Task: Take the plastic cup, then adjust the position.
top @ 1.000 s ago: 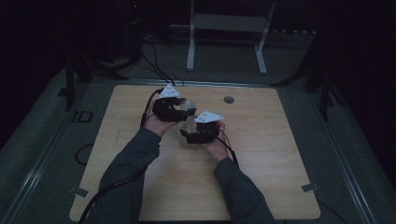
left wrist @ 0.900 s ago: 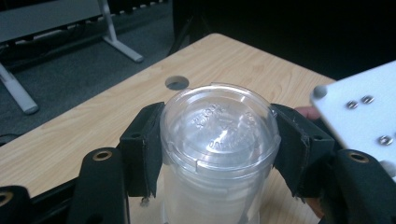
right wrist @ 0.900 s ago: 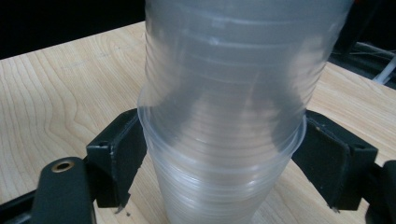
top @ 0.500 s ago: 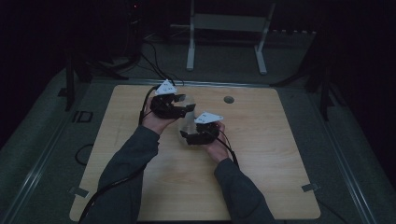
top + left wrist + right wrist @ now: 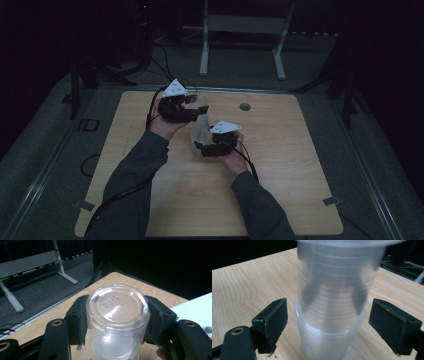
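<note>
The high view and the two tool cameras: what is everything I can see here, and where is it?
Plastic cups: clear, upside down and nested in a stack near the middle of the table; I cannot tell how many.
Table: one, light wood, in the middle of the room.
Hole in the table: one, dark, round, near the far edge.
Metal stand: one, pale grey, on the floor beyond the table.
Cables: several, black, on the floor at far left.
Left tool: one, black, its jaws shut on the top cup.
Right tool: one, black, jaws open on either side of the lower cups.
Forearms: two, grey sleeves, coming in from the near edge.
</note>
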